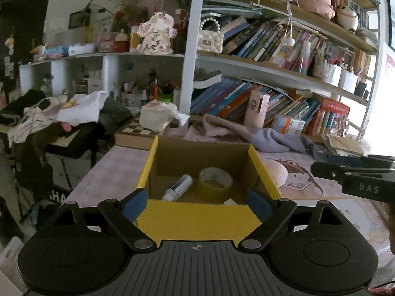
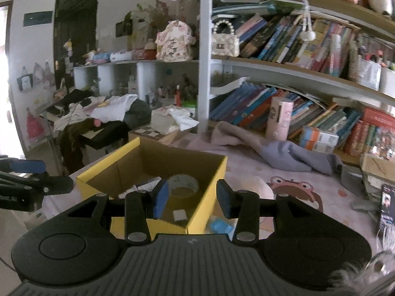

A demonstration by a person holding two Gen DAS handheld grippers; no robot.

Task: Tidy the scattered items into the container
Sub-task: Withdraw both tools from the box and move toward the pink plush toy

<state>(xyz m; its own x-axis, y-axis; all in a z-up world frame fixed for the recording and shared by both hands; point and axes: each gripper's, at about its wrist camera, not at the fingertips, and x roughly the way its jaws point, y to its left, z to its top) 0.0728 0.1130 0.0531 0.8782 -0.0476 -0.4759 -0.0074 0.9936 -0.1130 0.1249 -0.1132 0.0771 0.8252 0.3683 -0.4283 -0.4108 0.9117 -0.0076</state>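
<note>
Both claws hang over the near side of the yellow box point(image 1: 197, 215), w/ nothing between the pads of either. Left claw point(image 1: 197, 204) is spread wide, about as wide as the box. Right claw point(image 2: 193, 198) is partly spread over the box's near right corner.

Already in the box: tape roll point(image 1: 215, 178), white tube point(image 1: 178, 187) left of it, a small white piece at near right. The right view also shows some paper scraps and a small square on the box floor.

Left out: a light-blue packet point(image 2: 220, 225) on the table point(image 1: 118, 170) just right of the box's near corner, right under the right claw. A pale pink soft thing point(image 1: 275, 172) lies against the right wall, and socks/cloth point(image 1: 274, 140) lie beyond the box's far right corner.

Risks, as I judge:
- Blue packet lies flat and tight to the box wall, so the right claw may clip the cardboard rim or shove the light box sideways.
- Left claw so close to the near wall could bump it.
- The two claws work near each other and could knock together.
- Soft socks could snag on the rim and drape half out.
</note>
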